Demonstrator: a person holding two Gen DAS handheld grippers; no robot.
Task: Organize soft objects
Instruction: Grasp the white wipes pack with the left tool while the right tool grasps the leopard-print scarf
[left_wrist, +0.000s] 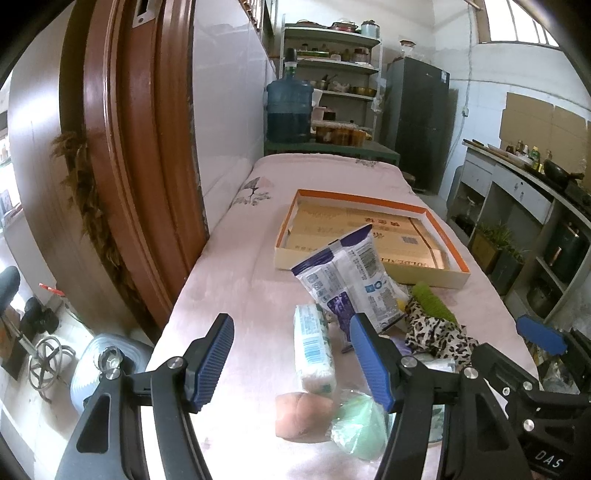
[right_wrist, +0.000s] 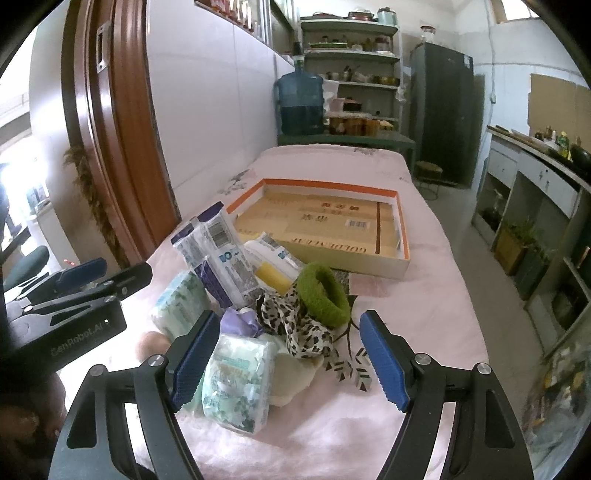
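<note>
Blue-padded left tool (left_wrist: 295, 363) and right tool (right_wrist: 290, 360) gape wide, holding nothing, over heaped soft packets (right_wrist: 236, 384) before an orange-rimmed cardboard tray (right_wrist: 369, 263).

You're in a lived-in home kitchen or storeroom: a green shelf rack (right_wrist: 351, 70) stacked with pots and jars, 1 blue water jug (right_wrist: 301, 103), a dark fridge (right_wrist: 441, 110), a counter (left_wrist: 524, 177) with a wok (left_wrist: 559, 171) and bottles, and a brown wooden door frame (left_wrist: 122, 147).
</note>
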